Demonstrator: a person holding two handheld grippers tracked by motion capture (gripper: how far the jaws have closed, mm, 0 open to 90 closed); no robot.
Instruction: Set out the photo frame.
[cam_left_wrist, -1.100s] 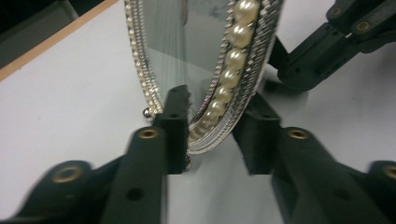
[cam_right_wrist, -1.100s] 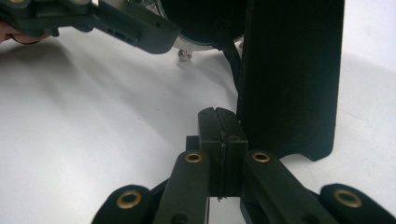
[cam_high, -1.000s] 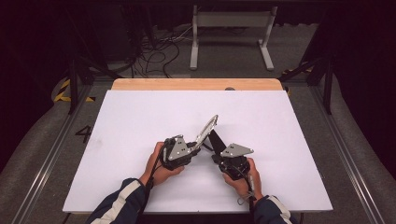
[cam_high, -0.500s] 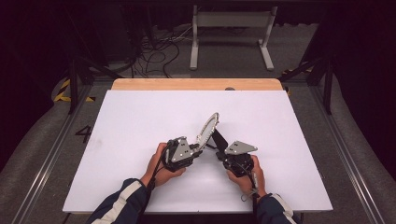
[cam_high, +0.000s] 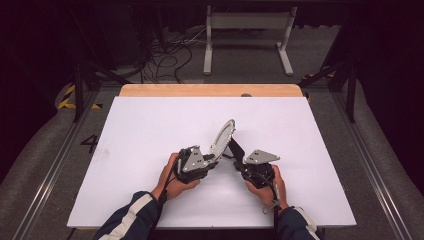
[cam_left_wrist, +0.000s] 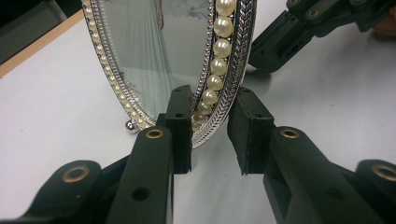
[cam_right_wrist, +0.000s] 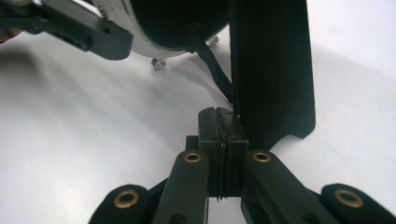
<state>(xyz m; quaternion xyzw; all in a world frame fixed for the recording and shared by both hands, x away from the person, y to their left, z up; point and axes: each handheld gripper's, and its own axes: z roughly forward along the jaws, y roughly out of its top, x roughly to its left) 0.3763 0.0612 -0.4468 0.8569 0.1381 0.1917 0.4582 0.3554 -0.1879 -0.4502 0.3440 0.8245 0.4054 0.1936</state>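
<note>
Black left tongs (cam_left_wrist: 210, 130), nearest the person, straddle the lower rim of the oval silver photo frame edged with pearl beads (cam_left_wrist: 219, 70). They are narrowed to about the rim's thickness, and the pads seem to press on it front and back. Just right of them, the right tongs (cam_right_wrist: 219, 121) are closed pad to pad against the near edge of the frame's black fold-out back stand (cam_right_wrist: 271, 70). Whether they pinch that edge is hard to make out.

The frame stands tilted on the white desk (cam_high: 150, 125), near its middle and between the two hands.

It is probably light but top-heavy, and its glass face and bead trim make it fragile. The polished metal is likely slippery, so the rim is the best hold, taken low and square with gentle pressure. The stand looks thin and hinged, and it may swing rather than carry load. A thin black strap (cam_right_wrist: 217, 74) ties it to the back.

The frame's top is cut off in the left gripper view, and so is the hinge in the right gripper view. The picture behind the glass is too reflective to read.
</note>
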